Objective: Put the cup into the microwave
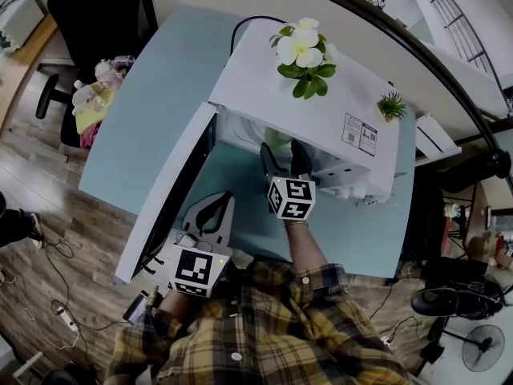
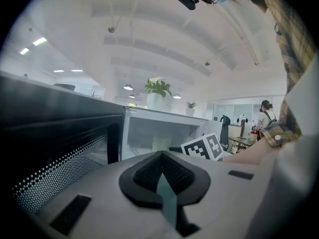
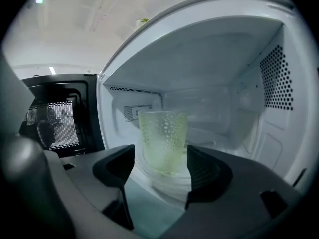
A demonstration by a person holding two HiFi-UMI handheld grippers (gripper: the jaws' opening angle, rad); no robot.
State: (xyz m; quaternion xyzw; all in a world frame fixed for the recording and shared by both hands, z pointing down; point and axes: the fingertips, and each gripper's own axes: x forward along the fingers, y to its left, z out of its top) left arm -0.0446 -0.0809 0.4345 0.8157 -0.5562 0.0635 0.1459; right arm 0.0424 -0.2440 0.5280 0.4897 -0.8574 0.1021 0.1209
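Observation:
A pale green dimpled cup (image 3: 162,141) stands upright on the glass turntable (image 3: 149,180) inside the white microwave (image 1: 321,95). In the head view only a sliver of the cup (image 1: 278,141) shows in the cavity mouth. My right gripper (image 3: 160,154) reaches into the cavity, open, its black pads (image 3: 119,166) flanking the cup's lower half with a thin gap on each side. The same gripper (image 1: 284,154) sits at the microwave's opening. My left gripper (image 1: 215,203) hovers lower left beside the open door (image 1: 164,191). It is shut and empty (image 2: 162,159).
The microwave door swings out left, its dark mesh window (image 2: 60,148) close to my left gripper. A flowering plant (image 1: 304,50) and a small green plant (image 1: 391,105) stand on top of the microwave. The blue table (image 1: 136,127) extends left; chairs and cables surround it.

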